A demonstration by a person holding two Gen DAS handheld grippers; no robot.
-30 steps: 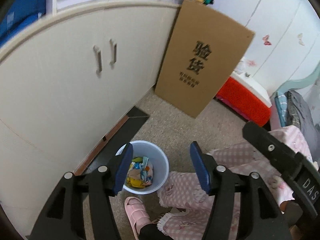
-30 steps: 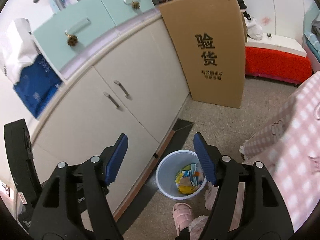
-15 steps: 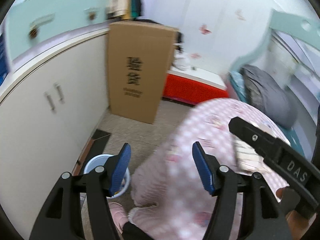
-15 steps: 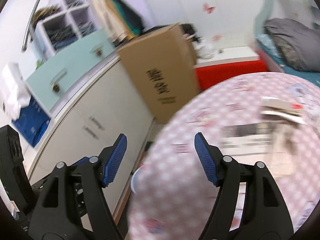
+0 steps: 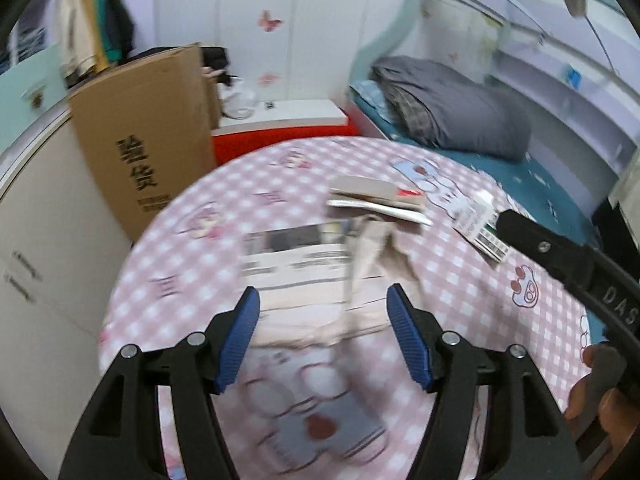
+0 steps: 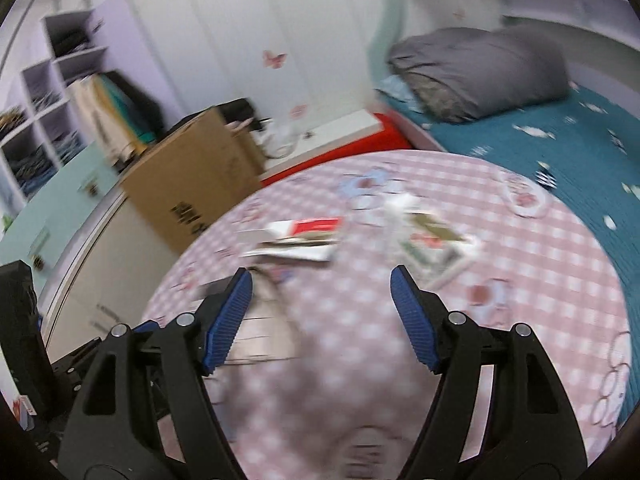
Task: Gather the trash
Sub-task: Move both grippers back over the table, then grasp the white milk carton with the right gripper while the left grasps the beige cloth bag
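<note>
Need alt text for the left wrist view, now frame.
The open, empty left gripper hovers over a round table in a pink checked cloth strewn with flattened cartons and paper scraps, blurred by motion. The right gripper juts in from the right edge. Behind stand a cardboard box, a red bench and a bed with a grey quilt.

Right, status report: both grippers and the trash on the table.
Left gripper open, empty. Right gripper open, empty. Flattened boxes and paper scraps lying on the pink checked table, none picked up. Nothing in the way.
</note>
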